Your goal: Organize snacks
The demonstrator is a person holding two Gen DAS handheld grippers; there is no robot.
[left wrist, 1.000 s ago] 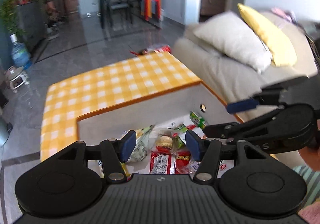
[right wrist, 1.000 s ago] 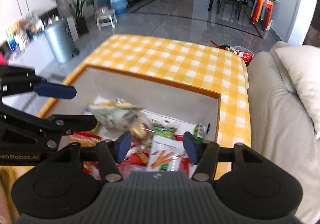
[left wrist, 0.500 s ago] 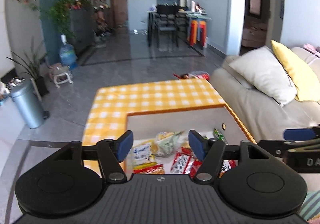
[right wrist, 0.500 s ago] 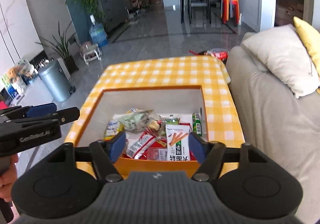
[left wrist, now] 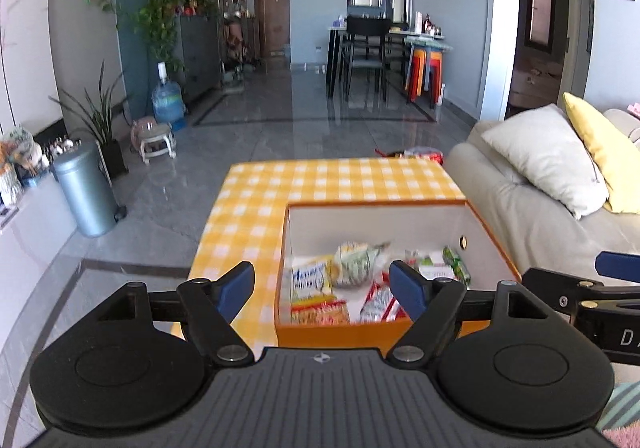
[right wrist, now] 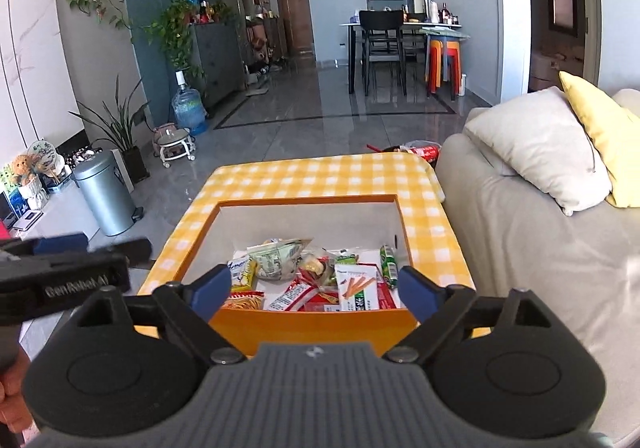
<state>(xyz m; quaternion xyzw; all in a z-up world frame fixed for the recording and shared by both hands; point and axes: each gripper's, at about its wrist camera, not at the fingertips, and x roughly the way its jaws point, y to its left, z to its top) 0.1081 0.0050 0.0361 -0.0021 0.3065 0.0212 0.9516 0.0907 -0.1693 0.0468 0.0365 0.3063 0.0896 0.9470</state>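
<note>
A home's open living and dining room: a beige sofa (right wrist: pixel 532 248) with white and yellow cushions, a dark dining table (right wrist: pixel 400 28) with black chairs, leafy potted plants (right wrist: pixel 176 32), glossy grey tiled floor (right wrist: pixel 300 128).

The bench (right wrist: pixel 320 178) wears a yellow-and-white checked cloth. The box (right wrist: pixel 316 322) is orange outside, white within. A white packet (right wrist: pixel 354 286) shows orange sticks. Both pillows: one white (right wrist: pixel 540 144), one yellow (right wrist: pixel 600 128).

Left tongs (left wrist: pixel 322 290) just opening, empty, above snack box (left wrist: pixel 340 332).
</note>
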